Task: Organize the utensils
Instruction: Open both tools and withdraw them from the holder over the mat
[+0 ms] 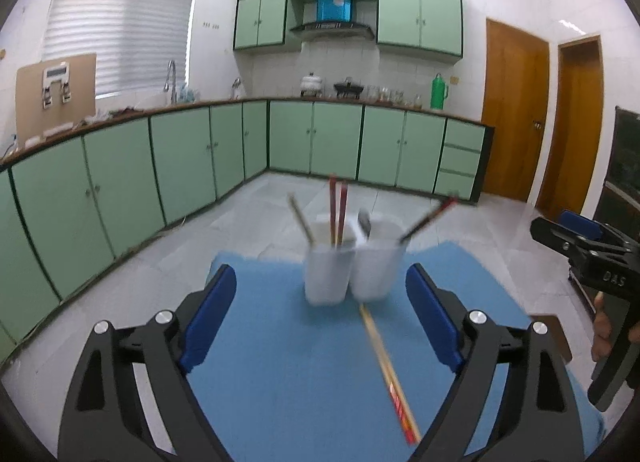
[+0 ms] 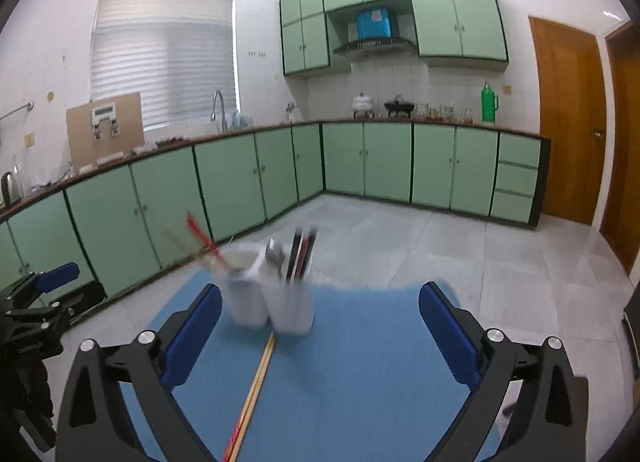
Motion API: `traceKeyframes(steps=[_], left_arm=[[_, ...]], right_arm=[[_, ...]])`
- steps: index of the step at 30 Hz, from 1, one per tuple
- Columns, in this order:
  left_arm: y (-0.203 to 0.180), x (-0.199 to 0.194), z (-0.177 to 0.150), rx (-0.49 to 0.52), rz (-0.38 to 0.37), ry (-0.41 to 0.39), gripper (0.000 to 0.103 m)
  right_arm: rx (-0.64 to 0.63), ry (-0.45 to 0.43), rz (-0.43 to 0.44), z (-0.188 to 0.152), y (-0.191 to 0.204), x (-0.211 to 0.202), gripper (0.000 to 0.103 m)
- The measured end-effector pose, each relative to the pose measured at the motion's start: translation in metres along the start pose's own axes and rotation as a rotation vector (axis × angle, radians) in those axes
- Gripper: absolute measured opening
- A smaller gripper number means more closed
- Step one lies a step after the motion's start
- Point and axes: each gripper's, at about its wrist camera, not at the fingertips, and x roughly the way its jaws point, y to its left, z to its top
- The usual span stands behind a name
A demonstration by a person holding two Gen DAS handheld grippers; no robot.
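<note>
Two white holder cups (image 1: 348, 266) stand side by side at the far end of a blue mat (image 1: 288, 362). The left cup holds red chopsticks (image 1: 338, 210) and a brown one. The right cup (image 1: 378, 266) holds a spoon (image 1: 365, 222) and dark chopsticks (image 1: 430, 220). A loose pair of wooden chopsticks (image 1: 390, 374) lies on the mat in front of the cups. My left gripper (image 1: 320, 322) is open and empty above the mat. My right gripper (image 2: 320, 326) is open and empty; the cups (image 2: 272, 302) and the loose chopsticks (image 2: 254, 394) show ahead of it.
The right gripper's body (image 1: 588, 258) shows at the right edge of the left wrist view; the left gripper (image 2: 36, 302) shows at the left edge of the right wrist view. Green cabinets (image 1: 200, 158) line the far walls. Wooden doors (image 1: 516, 110) stand at the right.
</note>
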Motion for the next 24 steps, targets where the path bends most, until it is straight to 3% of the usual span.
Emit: traceKeyframes(steps=[8, 14, 24], left_arm=[[0.006, 0.000, -0.069, 0.033, 0.034, 0.125, 0.086], [0.017, 0.008, -0.102, 0.045, 0.061, 0.165, 0.086], [0.031, 0.016, -0.128, 0.029, 0.088, 0.227, 0.086]], right_arm=[[0.035, 0.152, -0.005, -0.068, 0.012, 0.006, 0.097], [0.026, 0.246, -0.014, -0.117, 0.029, 0.018, 0.097], [-0.007, 0.374, -0.017, -0.158, 0.051, 0.038, 0.096]])
